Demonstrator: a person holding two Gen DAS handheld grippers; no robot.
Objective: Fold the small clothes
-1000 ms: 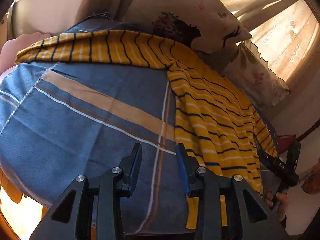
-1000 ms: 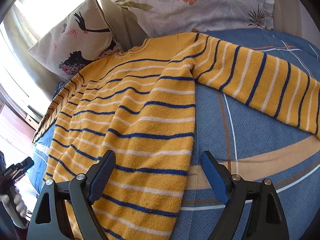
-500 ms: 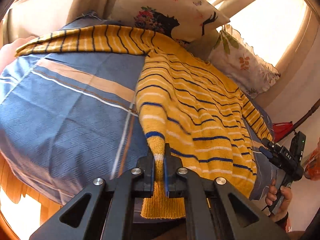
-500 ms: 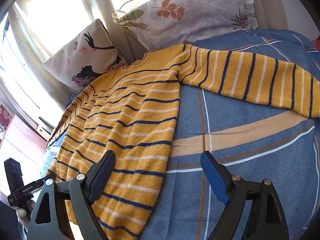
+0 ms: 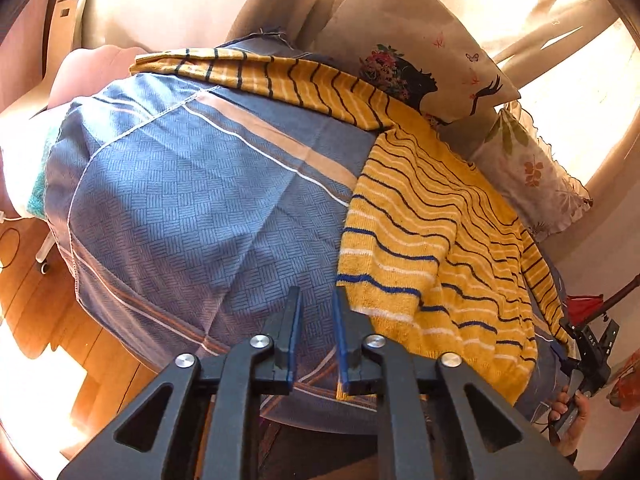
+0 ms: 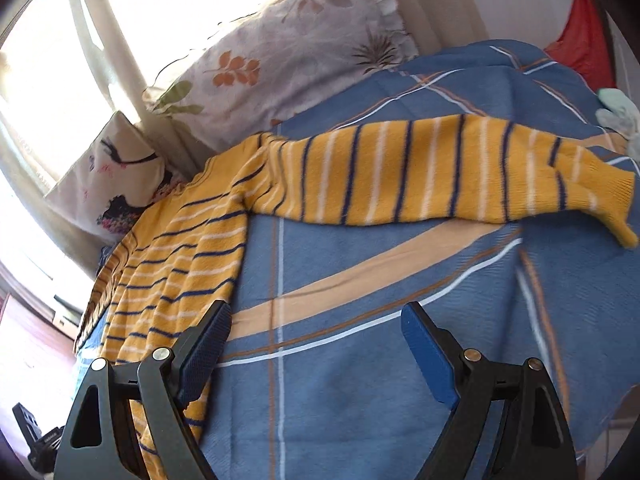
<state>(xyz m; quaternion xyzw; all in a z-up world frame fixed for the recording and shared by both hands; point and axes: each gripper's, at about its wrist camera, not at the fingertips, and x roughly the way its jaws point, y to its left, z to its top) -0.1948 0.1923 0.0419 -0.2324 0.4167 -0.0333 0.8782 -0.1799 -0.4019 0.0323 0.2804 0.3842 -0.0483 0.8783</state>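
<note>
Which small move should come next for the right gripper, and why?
Probably carry the open right gripper toward the cuff of the outstretched sleeve: its jaws hold nothing, and the sleeve lies flat on the blue bedcover, unfolded.

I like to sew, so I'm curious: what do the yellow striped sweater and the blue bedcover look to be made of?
The sweater looks like a soft, matte knit, perhaps wool or acrylic: its surface is fuzzy and its cuff ribbed. The bedcover looks like thin woven cloth, possibly cotton: a basket-weave pattern shows, with stitched edges and flat creases. The exact fibres can't be told.

Both wrist views share the sweater [image 5: 432, 240]
</note>
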